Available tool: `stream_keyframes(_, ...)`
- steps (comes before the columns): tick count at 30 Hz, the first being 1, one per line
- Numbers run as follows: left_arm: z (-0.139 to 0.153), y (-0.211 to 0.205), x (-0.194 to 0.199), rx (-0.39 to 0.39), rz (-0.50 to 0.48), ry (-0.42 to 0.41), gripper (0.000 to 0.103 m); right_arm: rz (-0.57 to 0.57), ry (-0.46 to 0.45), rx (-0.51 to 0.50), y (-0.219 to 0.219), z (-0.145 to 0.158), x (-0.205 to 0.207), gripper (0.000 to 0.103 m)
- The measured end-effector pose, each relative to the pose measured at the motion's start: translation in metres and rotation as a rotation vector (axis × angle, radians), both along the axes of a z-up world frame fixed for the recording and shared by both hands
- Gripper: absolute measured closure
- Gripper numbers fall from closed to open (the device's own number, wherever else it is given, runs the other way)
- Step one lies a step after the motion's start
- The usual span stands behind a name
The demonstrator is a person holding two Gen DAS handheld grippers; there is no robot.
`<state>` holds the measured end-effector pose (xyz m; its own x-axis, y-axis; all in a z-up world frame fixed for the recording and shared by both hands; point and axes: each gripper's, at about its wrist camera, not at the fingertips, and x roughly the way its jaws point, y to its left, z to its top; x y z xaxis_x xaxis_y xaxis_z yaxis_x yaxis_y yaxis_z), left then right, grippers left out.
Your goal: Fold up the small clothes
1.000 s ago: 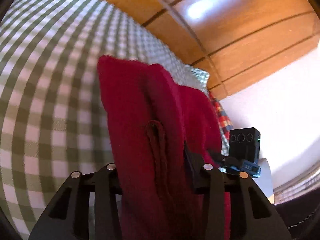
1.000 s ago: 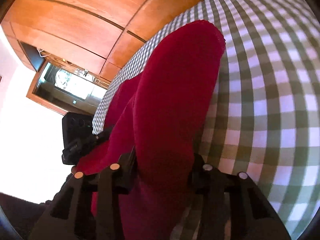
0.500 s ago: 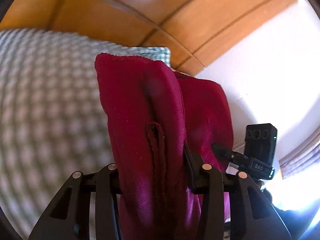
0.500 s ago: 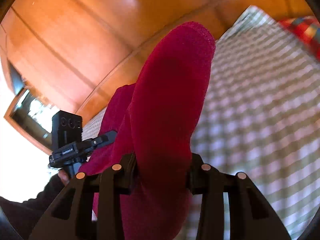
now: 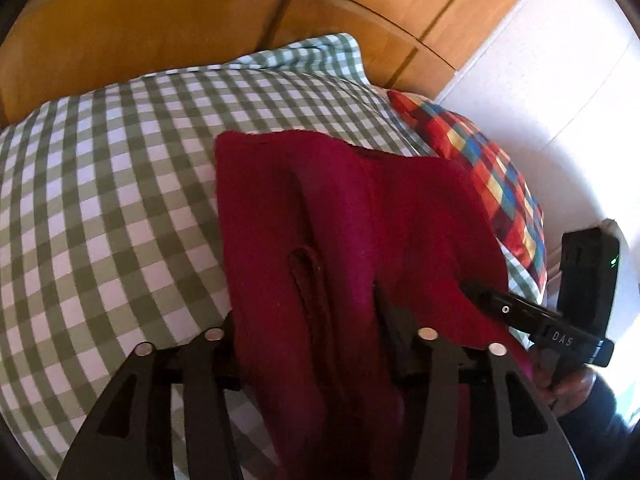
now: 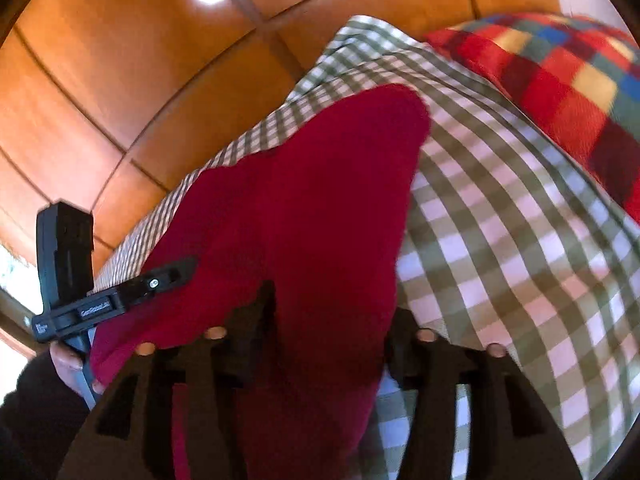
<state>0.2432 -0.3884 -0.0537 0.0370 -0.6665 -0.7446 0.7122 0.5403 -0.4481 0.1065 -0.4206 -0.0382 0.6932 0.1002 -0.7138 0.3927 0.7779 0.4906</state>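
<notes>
The dark red, soft fleecy garment (image 5: 320,216) lay bunched in lengthwise folds on the green-and-white checked bed cover (image 5: 104,200), with a narrow looped cord or seam running down its middle. Its far hem ended short of the bed's far edge, near the corner where a multicoloured checked pillow (image 5: 496,184) sat just beside it. In the right wrist view the same garment (image 6: 304,208) rose to a rounded tip pointing toward that far edge.
</notes>
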Motion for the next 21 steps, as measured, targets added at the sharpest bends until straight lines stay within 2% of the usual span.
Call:
stream_keyframes(2,0.009,0.01,-0.004,0.009,0.011,-0.026,0.05,-0.011,0.017,-0.031,-0.002,0.006,-0.002,0.03)
stream_keyframes(5,0.033,0.046,-0.025,0.028,0.078,-0.156,0.051,-0.052,0.017,-0.179,0.005,0.032,-0.01,0.03)
stream_keyframes(6,0.042,0.049,-0.029,0.022,0.104,-0.2,0.053,-0.059,-0.01,-0.223,0.014,0.046,-0.021,0.031)
stream_keyframes(8,0.058,0.054,-0.04,-0.023,0.128,-0.248,0.06,-0.046,-0.051,-0.242,0.023,0.06,-0.03,0.038)
stream_keyframes(10,0.067,0.061,-0.056,-0.06,0.108,-0.284,0.066,-0.005,-0.074,-0.263,0.041,0.07,-0.04,0.05)
stream_keyframes(11,0.069,0.062,-0.064,-0.065,0.091,-0.297,0.071,0.01,-0.076,-0.264,0.049,0.072,-0.04,0.053)
stream_keyframes(13,0.063,0.055,-0.074,-0.05,0.051,-0.298,0.076,0.05,-0.058,-0.275,0.069,0.067,-0.036,0.063)
stream_keyframes(16,0.043,0.045,-0.079,0.023,0.039,-0.291,0.076,0.078,-0.009,-0.335,0.094,0.051,-0.027,0.065)
stream_keyframes(18,0.019,0.039,-0.074,0.094,0.042,-0.281,0.076,0.072,0.006,-0.361,0.104,0.041,-0.028,0.065)
stream_keyframes(20,0.005,0.046,-0.072,0.088,0.051,-0.257,0.076,0.067,0.021,-0.4,0.113,0.031,-0.027,0.065)
stream_keyframes(21,0.002,0.048,-0.073,0.077,0.054,-0.264,0.076,0.064,0.033,-0.451,0.121,0.023,-0.026,0.065)
